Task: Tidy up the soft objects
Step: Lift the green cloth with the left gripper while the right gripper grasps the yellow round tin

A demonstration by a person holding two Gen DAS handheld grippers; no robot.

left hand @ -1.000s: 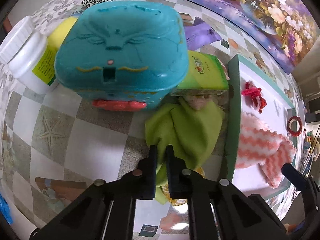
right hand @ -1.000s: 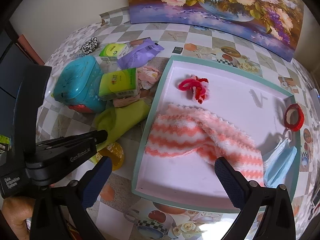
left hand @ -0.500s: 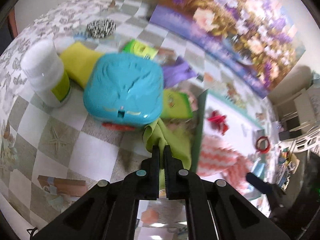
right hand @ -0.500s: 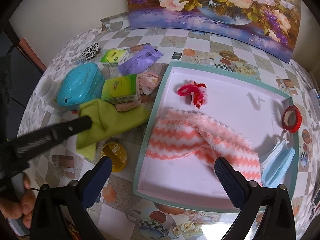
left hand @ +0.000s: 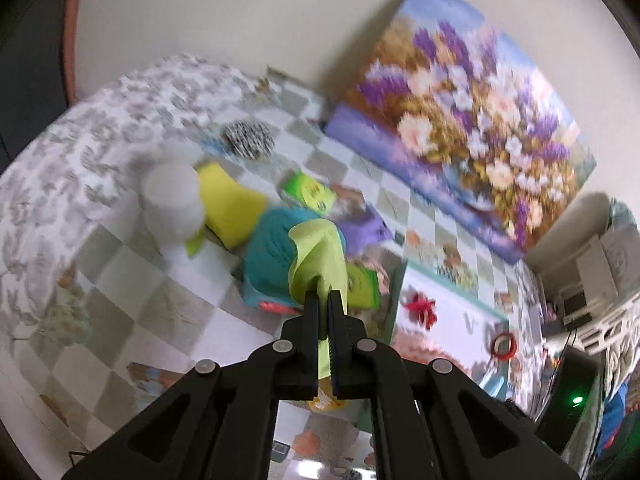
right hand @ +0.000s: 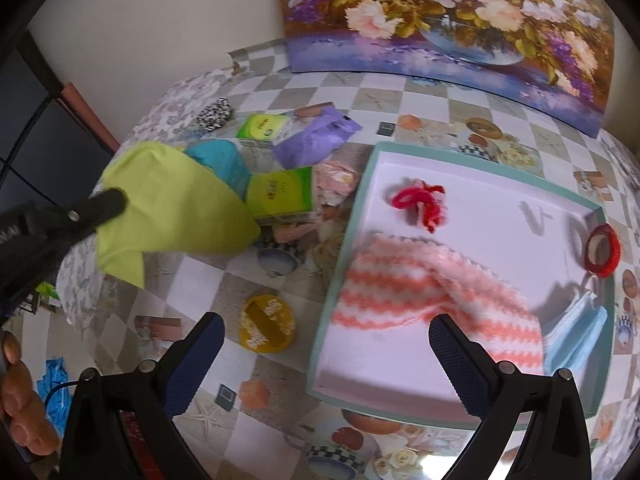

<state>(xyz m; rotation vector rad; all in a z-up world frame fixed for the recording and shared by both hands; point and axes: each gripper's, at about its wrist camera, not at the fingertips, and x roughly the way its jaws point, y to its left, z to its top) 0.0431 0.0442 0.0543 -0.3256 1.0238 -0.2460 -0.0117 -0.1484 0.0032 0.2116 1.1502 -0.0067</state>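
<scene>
My left gripper [left hand: 324,300] is shut on a lime green cloth [left hand: 320,256], which hangs lifted above the table; in the right wrist view that cloth [right hand: 168,208] dangles at the left from the left gripper [right hand: 116,202]. A white tray with a teal rim [right hand: 340,248] holds a pink-and-white zigzag towel [right hand: 416,288], a red yarn bundle [right hand: 420,204], a blue face mask [right hand: 576,332] and a red tape ring [right hand: 604,252]. My right gripper [right hand: 326,350] stands open over the tray's near left edge, with nothing between its fingers.
Left of the tray lie a teal plastic box [left hand: 272,256], green tissue packs [right hand: 280,194], a purple pouch [right hand: 316,140], a yellow lid [right hand: 268,326], a yellow sponge [left hand: 228,208], a white bottle [left hand: 172,200] and a spotted scrunchie [right hand: 214,114]. A flower painting [right hand: 460,12] leans against the wall.
The left gripper closed on the green cloth and lifted it off the table, up and away from the teal box. The right gripper stayed put and open.
</scene>
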